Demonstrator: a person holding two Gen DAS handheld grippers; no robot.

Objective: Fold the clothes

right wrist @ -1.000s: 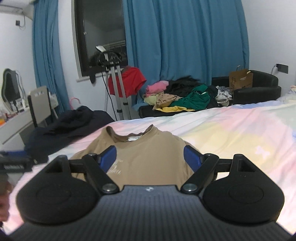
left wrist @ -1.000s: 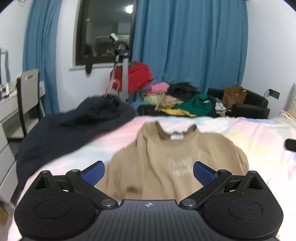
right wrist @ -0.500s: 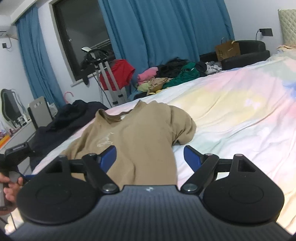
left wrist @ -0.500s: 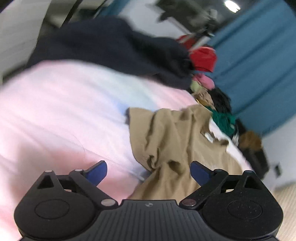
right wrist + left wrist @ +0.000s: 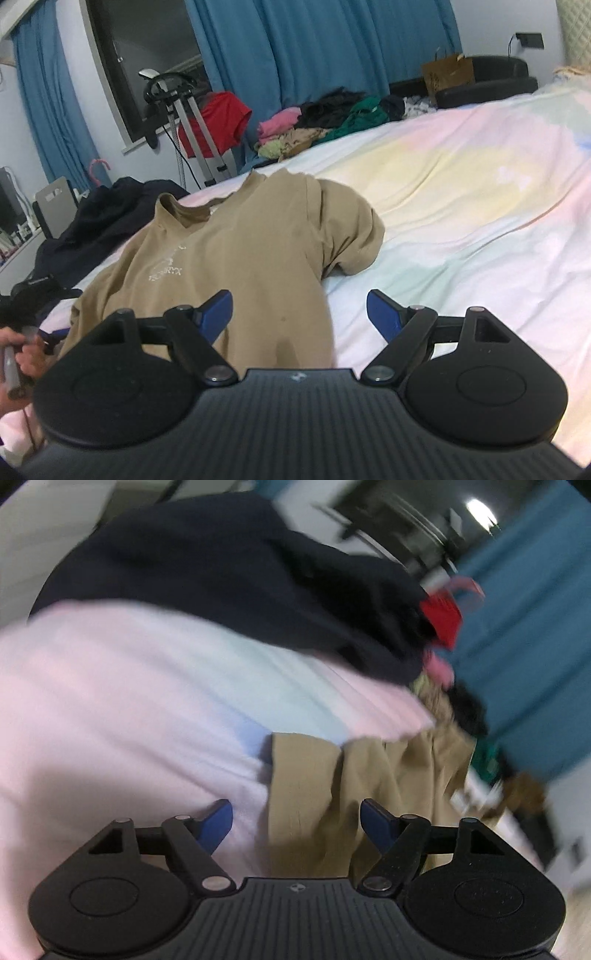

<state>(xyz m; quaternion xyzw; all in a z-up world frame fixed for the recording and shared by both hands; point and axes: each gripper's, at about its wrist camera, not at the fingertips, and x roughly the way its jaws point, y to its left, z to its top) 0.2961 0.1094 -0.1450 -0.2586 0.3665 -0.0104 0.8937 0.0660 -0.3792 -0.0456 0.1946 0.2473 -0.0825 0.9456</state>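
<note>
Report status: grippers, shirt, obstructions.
Left gripper closing over shirt edge, right gripper open. Tan shirt unfolded on bed. Dark garment beside it.

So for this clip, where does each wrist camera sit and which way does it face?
Left wrist: on the left gripper, rolled, looking down at the edge of the tan T-shirt on the pastel bed sheet; its own jaws show, closing with cloth between them, not yet pinched.
Right wrist: on the right gripper, facing across the bed to the blue curtains; open jaws and the person's hand show.
Shared: T-shirt, sheet, dark garment, curtains.
</note>
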